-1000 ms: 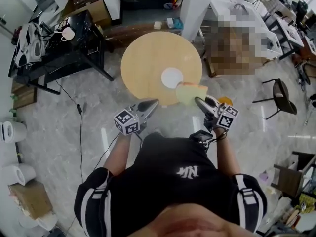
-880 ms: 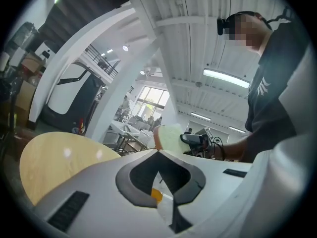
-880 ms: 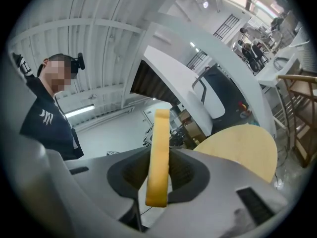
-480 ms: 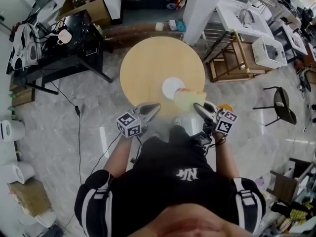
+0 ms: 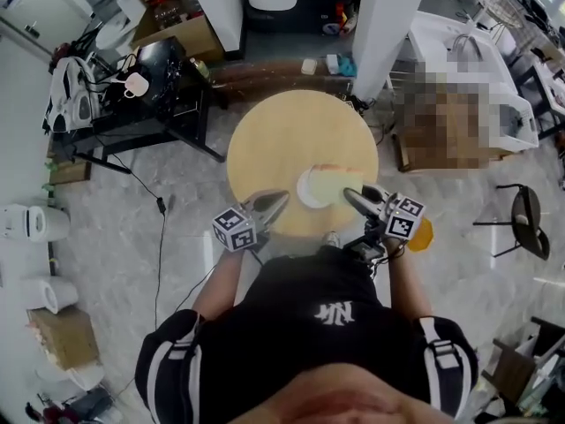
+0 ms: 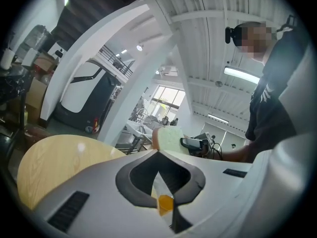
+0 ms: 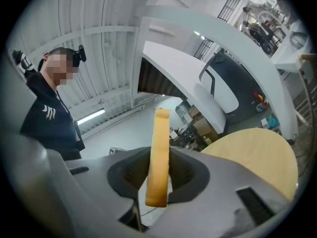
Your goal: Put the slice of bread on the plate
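Note:
A white plate (image 5: 309, 186) lies on the near side of the round wooden table (image 5: 282, 140). My right gripper (image 5: 348, 193) is shut on a slice of bread (image 5: 340, 184), which hangs over the plate's right edge. In the right gripper view the bread (image 7: 159, 152) stands on edge between the jaws of that gripper (image 7: 158, 182), with the table (image 7: 257, 155) to the right. My left gripper (image 5: 282, 197) hovers at the table's near edge, left of the plate, jaws together and empty. In the left gripper view that gripper (image 6: 158, 155) points past the bread (image 6: 168, 137) and the table (image 6: 59, 157).
A black desk (image 5: 150, 95) with clutter stands at the back left, a white pillar (image 5: 388, 16) behind the table, and a dark chair (image 5: 528, 219) at the right. An orange thing (image 5: 422, 234) lies on the floor by my right hand.
Both grippers have moved forward over the table's near edge. The bread, earlier right of the plate near the rim, now overlaps the plate's right side.

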Motion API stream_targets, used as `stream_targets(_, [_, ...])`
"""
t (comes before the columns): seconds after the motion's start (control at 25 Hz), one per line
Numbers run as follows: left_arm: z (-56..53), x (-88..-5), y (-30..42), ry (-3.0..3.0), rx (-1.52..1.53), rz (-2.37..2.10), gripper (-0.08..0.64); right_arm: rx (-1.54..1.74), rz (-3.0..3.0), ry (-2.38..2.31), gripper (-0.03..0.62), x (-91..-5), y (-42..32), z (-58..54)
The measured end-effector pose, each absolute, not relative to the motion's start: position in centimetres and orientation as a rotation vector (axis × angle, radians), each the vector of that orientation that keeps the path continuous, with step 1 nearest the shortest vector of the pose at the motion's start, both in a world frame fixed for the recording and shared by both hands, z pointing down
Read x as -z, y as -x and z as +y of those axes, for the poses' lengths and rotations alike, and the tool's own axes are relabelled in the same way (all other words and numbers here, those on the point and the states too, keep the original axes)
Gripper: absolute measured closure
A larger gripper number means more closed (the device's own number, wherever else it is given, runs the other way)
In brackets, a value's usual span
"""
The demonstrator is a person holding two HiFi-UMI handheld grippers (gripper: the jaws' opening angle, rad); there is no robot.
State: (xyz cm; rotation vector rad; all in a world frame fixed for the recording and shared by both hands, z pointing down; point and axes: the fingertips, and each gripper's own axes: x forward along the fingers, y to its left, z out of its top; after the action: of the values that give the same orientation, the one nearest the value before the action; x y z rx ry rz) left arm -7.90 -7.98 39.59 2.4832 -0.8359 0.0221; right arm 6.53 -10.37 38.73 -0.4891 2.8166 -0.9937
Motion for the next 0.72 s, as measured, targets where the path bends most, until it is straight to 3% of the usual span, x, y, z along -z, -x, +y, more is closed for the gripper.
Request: stream_targets(0.72, [-12.7, -41.2, 7.3, -2.351, -0.151, -1.063, 0.548, 1.186, 2.674, 0.229, 0.5, -42.4, -7.8, -15.4])
